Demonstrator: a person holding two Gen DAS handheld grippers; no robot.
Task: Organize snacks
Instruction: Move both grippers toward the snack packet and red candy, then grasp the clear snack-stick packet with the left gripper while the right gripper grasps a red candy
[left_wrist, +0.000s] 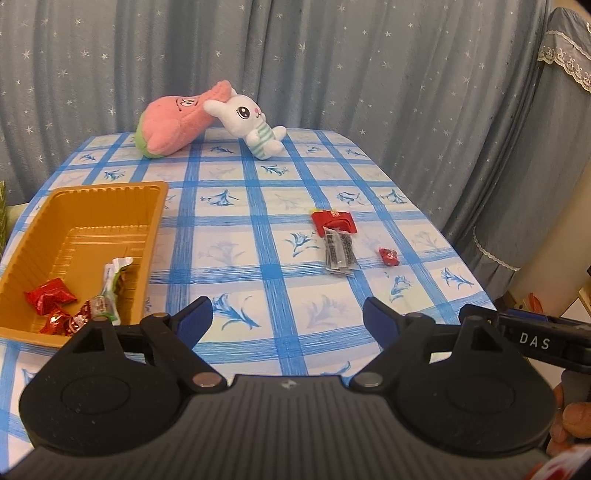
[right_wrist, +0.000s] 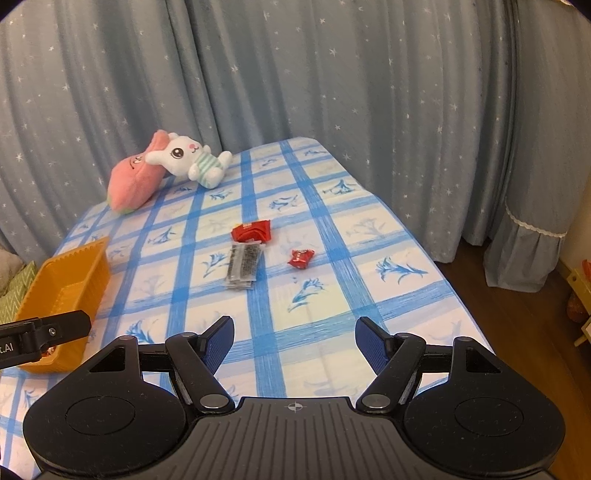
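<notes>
An orange tray (left_wrist: 110, 195) sits at the table's left and holds red wrapped candies (left_wrist: 50, 297) and a green-white packet (left_wrist: 112, 280); it also shows in the right wrist view (right_wrist: 74, 269). On the cloth lie a red packet (left_wrist: 334, 220) (right_wrist: 252, 230), a clear packet with dark print (left_wrist: 339, 253) (right_wrist: 243, 264) and a small red candy (left_wrist: 388, 256) (right_wrist: 301, 258). My left gripper (left_wrist: 287, 319) is open and empty above the near table edge. My right gripper (right_wrist: 294, 341) is open and empty, well short of the snacks.
A pink plush (left_wrist: 171, 123) and a white rabbit plush (left_wrist: 251, 122) lie at the table's far end. Starred grey-blue curtains (right_wrist: 332, 92) hang behind. The table's right edge drops to a wooden floor (right_wrist: 517, 314). A blue-checked tablecloth (left_wrist: 258, 229) covers the table.
</notes>
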